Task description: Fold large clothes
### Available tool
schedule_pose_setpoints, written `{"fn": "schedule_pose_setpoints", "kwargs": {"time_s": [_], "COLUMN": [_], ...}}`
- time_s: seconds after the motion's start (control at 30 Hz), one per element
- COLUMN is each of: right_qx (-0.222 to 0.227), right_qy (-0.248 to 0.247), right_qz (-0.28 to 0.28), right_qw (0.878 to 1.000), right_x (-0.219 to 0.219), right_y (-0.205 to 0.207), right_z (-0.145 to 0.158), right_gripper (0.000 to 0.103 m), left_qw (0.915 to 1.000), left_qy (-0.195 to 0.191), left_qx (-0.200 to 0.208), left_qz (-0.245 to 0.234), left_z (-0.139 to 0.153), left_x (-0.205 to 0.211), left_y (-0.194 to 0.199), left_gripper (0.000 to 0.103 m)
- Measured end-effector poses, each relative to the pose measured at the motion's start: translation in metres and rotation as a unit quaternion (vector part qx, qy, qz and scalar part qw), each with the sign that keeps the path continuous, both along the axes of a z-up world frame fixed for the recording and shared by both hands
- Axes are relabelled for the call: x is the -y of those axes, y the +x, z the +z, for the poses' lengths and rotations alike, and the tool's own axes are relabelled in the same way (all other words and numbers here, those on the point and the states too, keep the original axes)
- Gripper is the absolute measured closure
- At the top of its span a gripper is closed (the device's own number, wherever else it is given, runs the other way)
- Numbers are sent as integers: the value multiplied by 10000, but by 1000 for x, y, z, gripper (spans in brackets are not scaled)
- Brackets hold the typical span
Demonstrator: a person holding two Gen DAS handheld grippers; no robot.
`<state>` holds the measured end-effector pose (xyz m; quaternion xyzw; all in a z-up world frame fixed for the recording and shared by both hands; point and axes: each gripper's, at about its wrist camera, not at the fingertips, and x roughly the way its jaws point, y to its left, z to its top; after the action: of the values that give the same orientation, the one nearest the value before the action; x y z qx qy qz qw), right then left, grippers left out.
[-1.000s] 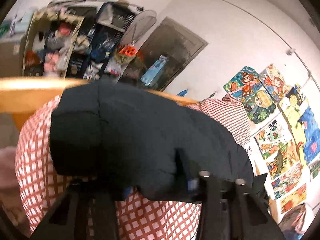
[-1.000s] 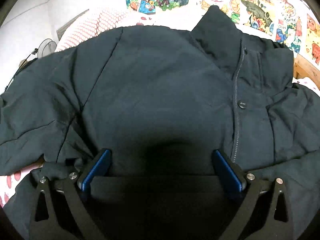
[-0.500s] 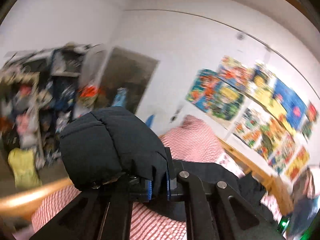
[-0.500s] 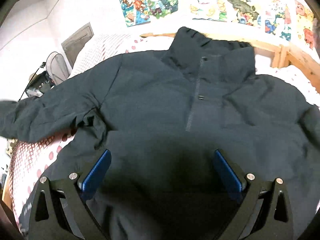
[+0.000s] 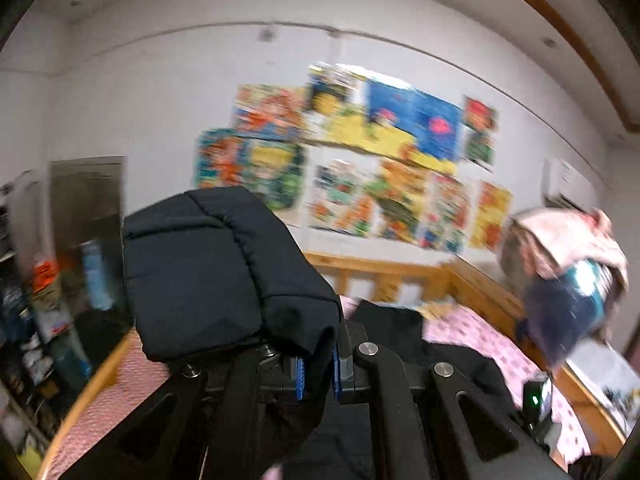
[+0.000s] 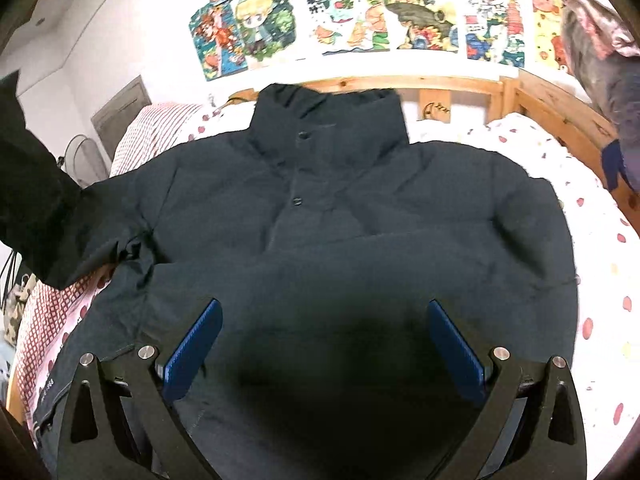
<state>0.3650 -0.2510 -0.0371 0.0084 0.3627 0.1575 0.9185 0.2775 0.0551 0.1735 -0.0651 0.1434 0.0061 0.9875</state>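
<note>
A large dark navy padded jacket (image 6: 340, 216) lies front-up on the bed, collar toward the wooden headboard. Its left sleeve (image 6: 36, 200) is lifted off the bed at the left edge of the right wrist view. In the left wrist view my left gripper (image 5: 318, 368) is shut on that sleeve's cuff (image 5: 224, 276), which bulges above the blue pads. My right gripper (image 6: 322, 344) hovers open over the jacket's lower front, blue pads (image 6: 192, 344) wide apart with nothing between them.
The bed has a pink-dotted white sheet (image 6: 592, 264) and a wooden frame (image 6: 560, 108). A red-checked pillow (image 6: 148, 132) lies at the head. Posters (image 6: 360, 12) cover the wall. A bundle of hanging clothes (image 6: 604, 64) is at the right. Cluttered shelves (image 5: 36, 312) stand left of the bed.
My left gripper has lifted the sleeve cuff and swung right, from facing the shelves to facing the poster wall. The right gripper has drawn back, showing the whole jacket.
</note>
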Motion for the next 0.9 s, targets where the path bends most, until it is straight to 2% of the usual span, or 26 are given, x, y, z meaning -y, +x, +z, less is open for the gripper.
{"fn": "schedule_pose_setpoints", "kwargs": {"time_s": [0.2, 0.37, 0.57, 0.63, 0.83, 0.9], "right_qx": [114, 191, 181, 119, -221, -341], "right_qy": [-159, -114, 630, 963, 2112, 2318], "right_qz": [-256, -534, -824, -845, -693, -625], "right_qw": [9995, 9983, 9944, 9917, 9747, 9702], "right_x": [24, 49, 85, 95, 109, 107], "right_y": [-1, -4, -4, -2, 10, 15], "right_z": [13, 22, 20, 17, -9, -19], "right_gripper": [3, 3, 3, 3, 3, 3], "left_qw": [9947, 9819, 9613, 9520, 9269, 9206], "left_qy": [177, 289, 378, 370, 473, 493], "left_qx": [-389, -893, -1687, -2058, -2909, -3099], "left_qz": [-938, -1646, -2144, -2233, -2325, -2323], "left_z": [-31, -72, -127, -149, -204, -214], "left_x": [60, 103, 146, 157, 174, 177], "left_y": [32, 50, 68, 75, 88, 89], "left_gripper": [94, 94, 94, 94, 94, 91]}}
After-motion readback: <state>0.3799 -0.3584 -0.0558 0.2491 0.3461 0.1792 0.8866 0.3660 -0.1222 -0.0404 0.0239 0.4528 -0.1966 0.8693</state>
